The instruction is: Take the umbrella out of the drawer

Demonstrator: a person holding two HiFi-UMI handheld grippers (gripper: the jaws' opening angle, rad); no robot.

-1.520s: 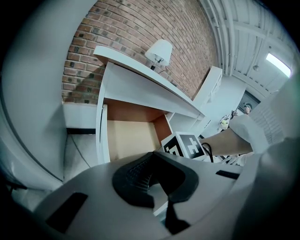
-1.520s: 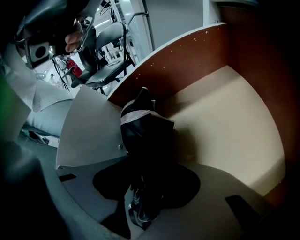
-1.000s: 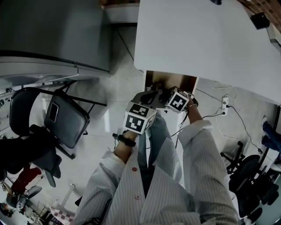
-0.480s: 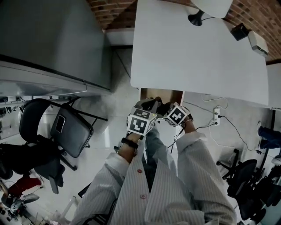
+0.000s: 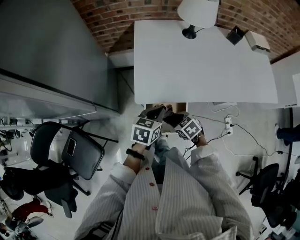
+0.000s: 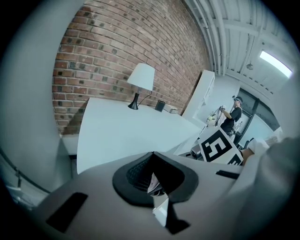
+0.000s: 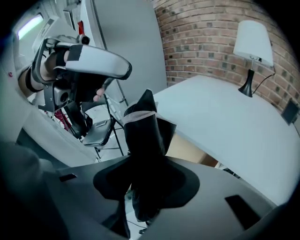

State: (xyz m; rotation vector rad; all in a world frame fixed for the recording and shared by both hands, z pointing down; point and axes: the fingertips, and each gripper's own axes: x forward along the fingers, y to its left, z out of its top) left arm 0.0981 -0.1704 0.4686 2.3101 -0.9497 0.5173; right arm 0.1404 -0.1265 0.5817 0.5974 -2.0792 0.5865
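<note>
A folded black umbrella [image 7: 146, 140] with a pale band near its tip stands up through the jaws of my right gripper [image 7: 147, 183], which is shut on it. In the head view the umbrella [image 5: 171, 119] shows as a dark shape in front of the white table's near edge, between the two marker cubes. Just under that edge lies the open brown drawer [image 5: 165, 106], whose tan inside [image 7: 187, 151] also shows behind the umbrella. My left gripper [image 6: 154, 182] is beside the right one, jaws together, with only a small pale scrap showing at their seam.
The white table [image 5: 201, 65] carries a lamp [image 5: 197, 11] and small boxes at its far edge, against a brick wall. A grey cabinet [image 5: 47, 51] stands at the left, with a folding chair [image 5: 75, 152] below it. A power strip with cables [image 5: 228, 125] lies on the floor at the right.
Both grippers have risen together from the drawer's mouth to the table's edge, the right one carrying the umbrella. The head view now takes in more of the table, the lamp and the wall.
</note>
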